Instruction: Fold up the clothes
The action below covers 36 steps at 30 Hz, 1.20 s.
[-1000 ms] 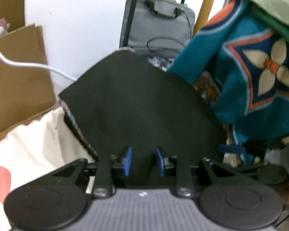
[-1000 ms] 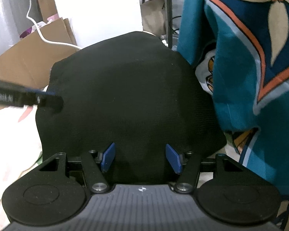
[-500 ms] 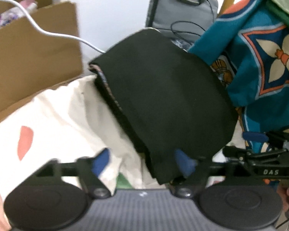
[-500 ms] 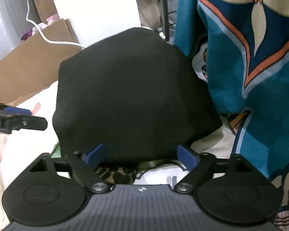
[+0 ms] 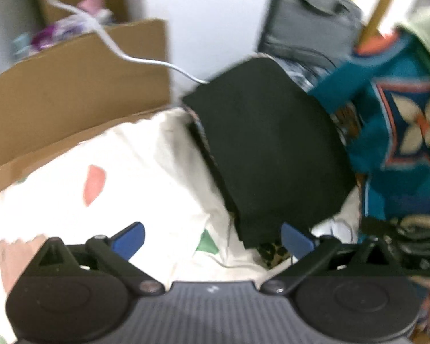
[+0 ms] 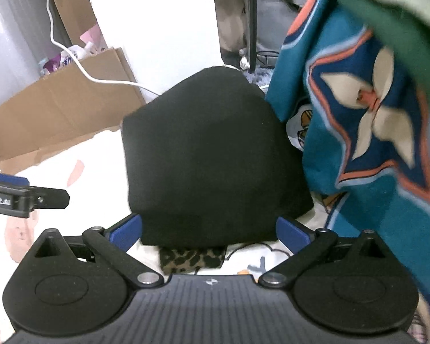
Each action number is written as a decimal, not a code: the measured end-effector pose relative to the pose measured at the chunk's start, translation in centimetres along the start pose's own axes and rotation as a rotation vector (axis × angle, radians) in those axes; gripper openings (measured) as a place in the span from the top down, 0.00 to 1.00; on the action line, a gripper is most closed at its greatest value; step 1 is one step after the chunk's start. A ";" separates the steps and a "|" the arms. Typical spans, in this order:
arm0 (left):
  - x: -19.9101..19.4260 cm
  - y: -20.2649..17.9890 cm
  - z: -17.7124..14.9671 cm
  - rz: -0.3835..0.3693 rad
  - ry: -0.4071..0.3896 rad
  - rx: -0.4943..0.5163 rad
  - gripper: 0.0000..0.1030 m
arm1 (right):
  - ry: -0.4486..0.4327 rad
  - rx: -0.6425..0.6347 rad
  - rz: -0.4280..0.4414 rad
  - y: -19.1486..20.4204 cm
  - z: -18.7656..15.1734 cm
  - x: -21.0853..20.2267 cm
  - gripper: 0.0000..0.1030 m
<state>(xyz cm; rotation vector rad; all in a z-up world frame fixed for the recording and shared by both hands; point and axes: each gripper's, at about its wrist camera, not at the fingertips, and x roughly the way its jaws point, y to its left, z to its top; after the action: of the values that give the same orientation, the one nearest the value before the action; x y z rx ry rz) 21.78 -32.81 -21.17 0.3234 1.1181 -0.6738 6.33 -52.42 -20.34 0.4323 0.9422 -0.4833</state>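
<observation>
The folded black garment (image 6: 212,157) lay flat just ahead of my right gripper (image 6: 209,233), its near edge between the spread blue fingertips, neither touching it. It was a plain dark, roughly squared bundle, layers stacked at its left edge. From my left gripper (image 5: 212,239) it sat ahead and to the right. A leopard-print piece (image 6: 192,258) poked out from under its near edge.

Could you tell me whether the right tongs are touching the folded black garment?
Apart. The right wrist view shows the right tongs open, the folded black garment lying between the blue pads, with gaps either side.
</observation>
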 end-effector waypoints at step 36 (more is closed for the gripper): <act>-36.8 7.4 -5.7 0.118 -0.180 -0.139 0.00 | 0.118 -0.059 0.193 11.4 3.1 -29.0 0.00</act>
<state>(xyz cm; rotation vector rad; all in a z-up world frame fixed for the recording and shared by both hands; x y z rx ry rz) 12.57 -11.75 8.99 0.2036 0.9610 -0.5079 0.34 -39.00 7.31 0.4969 1.0139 -0.2562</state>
